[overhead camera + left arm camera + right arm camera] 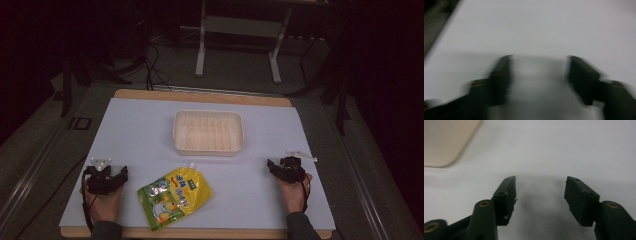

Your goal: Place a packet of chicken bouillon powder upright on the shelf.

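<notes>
My left tongs [111,177] and right tongs [280,167] rest low, well apart, jaws spread wide, gripping nothing.

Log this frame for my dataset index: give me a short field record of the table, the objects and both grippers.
surface: white sheet on a wooden table
tray: cream, empty, at centre
pouch: yellow spouted pouch, lying flat, nearer the left gripper
left gripper: open, holding nothing, view blurred
right gripper: open, holding nothing
contact: neither gripper touches the pouch or tray
</notes>
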`<action>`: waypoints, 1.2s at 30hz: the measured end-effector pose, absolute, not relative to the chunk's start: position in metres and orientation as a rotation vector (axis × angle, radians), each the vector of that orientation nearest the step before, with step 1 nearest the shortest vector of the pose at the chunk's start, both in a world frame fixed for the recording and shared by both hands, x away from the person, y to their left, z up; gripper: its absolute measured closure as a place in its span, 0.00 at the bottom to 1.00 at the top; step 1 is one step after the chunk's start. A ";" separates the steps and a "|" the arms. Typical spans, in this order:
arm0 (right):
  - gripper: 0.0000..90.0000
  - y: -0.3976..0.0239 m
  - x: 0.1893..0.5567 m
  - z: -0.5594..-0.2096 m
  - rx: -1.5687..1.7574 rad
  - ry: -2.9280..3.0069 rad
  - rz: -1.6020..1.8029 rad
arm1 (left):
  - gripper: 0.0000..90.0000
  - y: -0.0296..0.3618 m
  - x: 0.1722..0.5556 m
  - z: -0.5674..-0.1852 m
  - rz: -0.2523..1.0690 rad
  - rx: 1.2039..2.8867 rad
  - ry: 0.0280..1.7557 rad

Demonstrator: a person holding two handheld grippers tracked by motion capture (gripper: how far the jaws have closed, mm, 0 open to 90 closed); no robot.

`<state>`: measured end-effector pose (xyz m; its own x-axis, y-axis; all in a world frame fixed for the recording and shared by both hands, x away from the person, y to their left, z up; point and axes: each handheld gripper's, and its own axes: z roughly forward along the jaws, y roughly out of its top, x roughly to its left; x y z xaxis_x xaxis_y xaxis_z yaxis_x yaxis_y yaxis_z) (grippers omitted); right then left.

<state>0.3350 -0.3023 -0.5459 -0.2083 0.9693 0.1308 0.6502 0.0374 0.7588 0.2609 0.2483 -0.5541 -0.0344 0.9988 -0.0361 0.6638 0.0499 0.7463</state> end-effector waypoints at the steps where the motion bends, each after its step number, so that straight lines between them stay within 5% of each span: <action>1: 0.51 -0.298 0.332 -0.542 1.605 1.940 1.054 | 0.49 0.247 0.260 -0.554 0.754 1.687 1.739; 20: 0.59 -0.227 0.326 -0.513 1.439 2.243 1.236 | 0.52 0.240 0.256 -0.553 0.808 1.731 1.643; 36: 0.55 -0.165 0.318 -0.519 1.306 2.448 1.295 | 0.52 0.239 0.255 -0.553 0.823 1.742 1.636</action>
<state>0.3180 -0.1649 -0.5189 -0.6334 0.7148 0.2966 0.6475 0.2796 0.7089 0.2554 0.2387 -0.5529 0.0459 0.9983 0.0348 0.6228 -0.0559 0.7804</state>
